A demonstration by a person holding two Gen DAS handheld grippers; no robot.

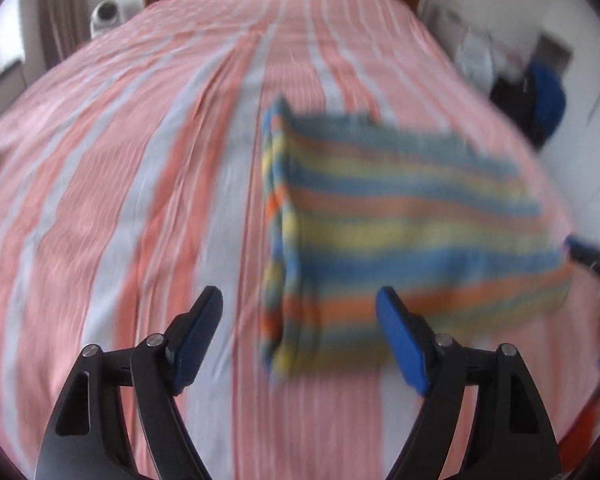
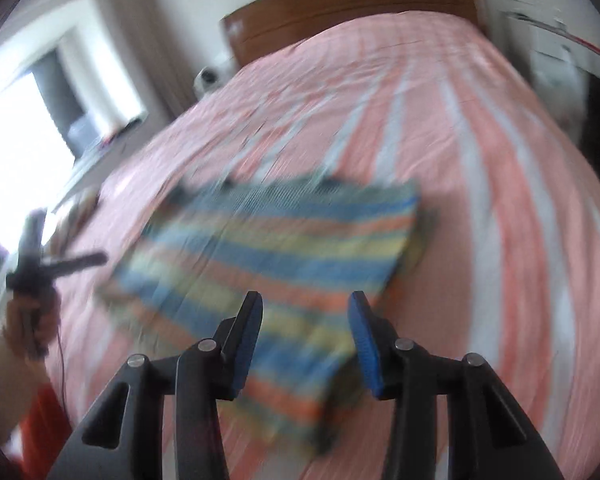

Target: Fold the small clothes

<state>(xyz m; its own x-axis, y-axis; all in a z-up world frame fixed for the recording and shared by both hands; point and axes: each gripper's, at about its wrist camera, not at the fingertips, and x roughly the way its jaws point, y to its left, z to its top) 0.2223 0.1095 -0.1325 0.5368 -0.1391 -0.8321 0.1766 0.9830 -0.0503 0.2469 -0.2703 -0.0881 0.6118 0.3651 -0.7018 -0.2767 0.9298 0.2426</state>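
We find the striped garment [image 1: 400, 216] lying flat on the bed [image 1: 140, 184], folded into a rough rectangle; both views are blurred, so finer detail escapes us. In the left wrist view it sits right of centre. Its long axis runs from centre frame out to the right edge, and its blue, yellow and orange stripes follow that axis. A doubled fold edge stands along its left side, running top to bottom.

In the right wrist view the same garment [image 2: 268, 264] fills the middle, its long axis slanting from lower centre up toward the right, with one corner pointing to the upper right.

Left gripper [image 1: 300, 308]: jaws wide apart, nothing between the pads, hanging above the garment's near left corner at bottom centre.

Right gripper [image 2: 305, 312]: jaws parted to a moderate gap and empty, above the garment's near edge.

The left gripper also shows at the left edge of the right wrist view, held in a hand [image 2: 32, 320]. The wooden headboard [image 2: 340, 4] stands at the top.
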